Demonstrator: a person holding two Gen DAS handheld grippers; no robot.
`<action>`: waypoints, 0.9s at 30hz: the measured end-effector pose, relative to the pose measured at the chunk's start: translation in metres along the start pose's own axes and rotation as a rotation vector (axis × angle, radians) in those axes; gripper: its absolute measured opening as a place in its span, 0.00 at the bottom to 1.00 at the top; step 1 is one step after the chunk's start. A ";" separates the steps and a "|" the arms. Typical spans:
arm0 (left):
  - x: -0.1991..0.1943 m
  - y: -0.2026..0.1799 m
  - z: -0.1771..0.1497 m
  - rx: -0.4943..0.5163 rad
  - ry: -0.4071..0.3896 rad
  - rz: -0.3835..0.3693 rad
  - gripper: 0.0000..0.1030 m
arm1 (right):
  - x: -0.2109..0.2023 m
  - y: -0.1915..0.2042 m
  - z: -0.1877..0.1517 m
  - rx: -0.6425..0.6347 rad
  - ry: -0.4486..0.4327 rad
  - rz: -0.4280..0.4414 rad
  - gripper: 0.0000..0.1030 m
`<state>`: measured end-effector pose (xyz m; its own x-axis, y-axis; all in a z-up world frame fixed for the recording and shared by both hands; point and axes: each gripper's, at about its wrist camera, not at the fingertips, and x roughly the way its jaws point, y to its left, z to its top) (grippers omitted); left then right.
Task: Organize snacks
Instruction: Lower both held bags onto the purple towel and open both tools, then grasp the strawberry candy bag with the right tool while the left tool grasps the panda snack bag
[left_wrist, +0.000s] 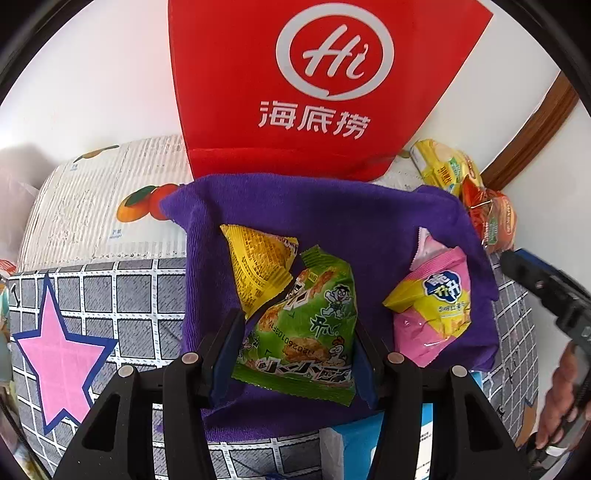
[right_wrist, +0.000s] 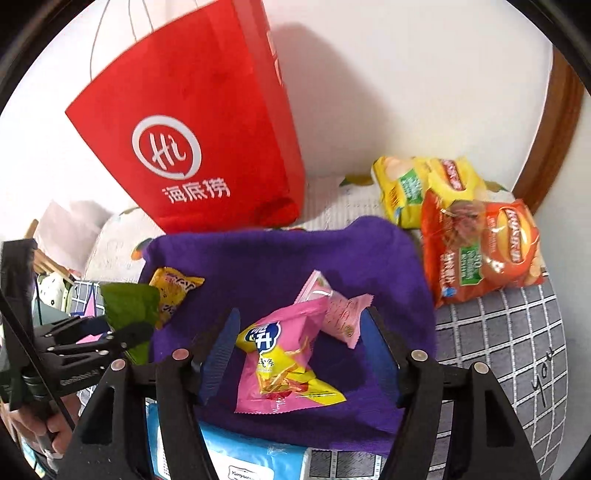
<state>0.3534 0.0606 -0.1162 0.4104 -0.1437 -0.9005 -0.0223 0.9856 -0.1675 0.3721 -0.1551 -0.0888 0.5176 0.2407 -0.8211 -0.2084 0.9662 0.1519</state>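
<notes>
A: What's on the left?

B: The left gripper (left_wrist: 295, 347) has its jaws either side of the green snack packet (left_wrist: 301, 325), pads touching its edges. In the right wrist view the green packet (right_wrist: 129, 306) sticks up out of that gripper. Just beyond it, a yellow packet (left_wrist: 258, 266) overlaps its far corner. Both are over the purple towel (left_wrist: 351, 221).

A: And further right?

B: The pink and yellow packet (right_wrist: 284, 354) lies on the towel between the jaws of the right gripper (right_wrist: 299, 350), which are spread wide and not touching it. At the far right, off the towel, lie a yellow chip bag (right_wrist: 417, 184) and an orange chip bag (right_wrist: 484, 251). The red bag (right_wrist: 207, 147) stands behind the towel.
</notes>
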 end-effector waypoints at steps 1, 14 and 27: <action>0.001 0.000 -0.001 0.001 0.003 0.007 0.50 | -0.002 0.000 0.000 -0.001 -0.007 -0.001 0.65; -0.012 -0.004 -0.001 0.008 -0.020 -0.033 0.64 | -0.018 0.012 -0.003 -0.024 -0.048 -0.007 0.65; -0.066 -0.015 -0.011 0.040 -0.149 -0.081 0.63 | -0.088 -0.002 -0.071 -0.008 -0.144 -0.158 0.65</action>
<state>0.3166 0.0540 -0.0584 0.5404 -0.2108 -0.8146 0.0514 0.9746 -0.2181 0.2681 -0.1850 -0.0561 0.6575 0.0975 -0.7471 -0.1216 0.9923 0.0225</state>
